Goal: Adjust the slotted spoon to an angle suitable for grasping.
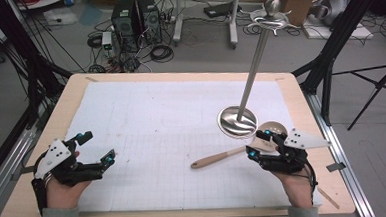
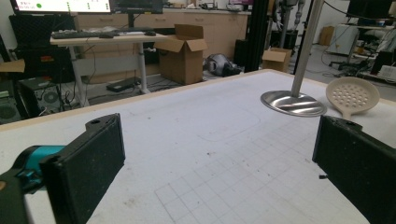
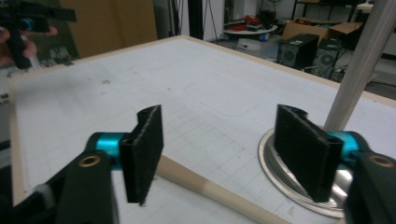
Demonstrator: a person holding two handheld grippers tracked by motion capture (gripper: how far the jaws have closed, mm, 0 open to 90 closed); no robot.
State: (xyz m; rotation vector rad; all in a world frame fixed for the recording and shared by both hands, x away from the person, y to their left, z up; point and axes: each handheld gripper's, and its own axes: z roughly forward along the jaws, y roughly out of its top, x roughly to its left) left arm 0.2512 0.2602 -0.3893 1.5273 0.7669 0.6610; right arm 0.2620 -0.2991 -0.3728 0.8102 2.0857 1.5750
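Note:
A slotted spoon with a wooden handle (image 1: 218,158) and a pale perforated bowl (image 2: 352,95) lies on the white mat at the right. Beside it rises a steel stand, its round base (image 1: 236,121) and pole (image 1: 253,70) topped by a hook ring and ball. My right gripper (image 1: 257,144) hangs open just above the spoon; in the right gripper view the handle (image 3: 205,186) passes below and between the jaws, untouched. My left gripper (image 1: 99,146) is open at the mat's near left, nothing between its jaws.
The white gridded mat (image 1: 171,119) covers a wooden table (image 1: 70,90). Beyond the far edge the floor holds computer towers (image 1: 135,16), cables and cardboard boxes. A black tripod (image 1: 380,83) stands to the right of the table.

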